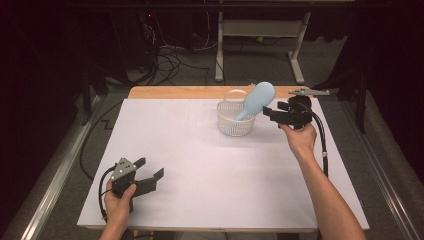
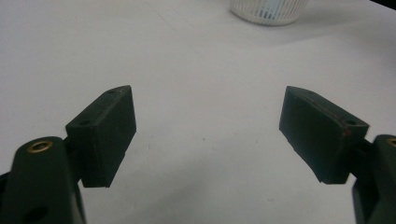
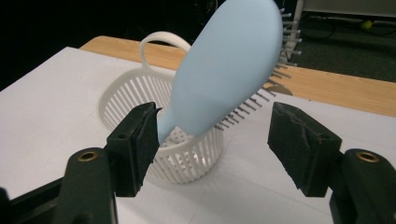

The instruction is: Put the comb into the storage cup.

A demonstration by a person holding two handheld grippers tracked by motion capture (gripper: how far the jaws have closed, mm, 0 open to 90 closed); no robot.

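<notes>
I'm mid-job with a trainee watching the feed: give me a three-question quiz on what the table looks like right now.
1. True or false: the light blue hairbrush stands handle-down in the white basket, its head leaning out over the rim.
2. Which hand-held gripper is beside the basket? A) left hand-held gripper B) right hand-held gripper
3. Fill in: in the right gripper view, the right hand-held gripper's jaws stand ____, with nothing pressed between the pads.

Key:
1. True.
2. B. The left one rests near the front left corner of the white table sheet, far from the basket.
3. Open. The brush sits beyond the jaws, not clamped.
</notes>
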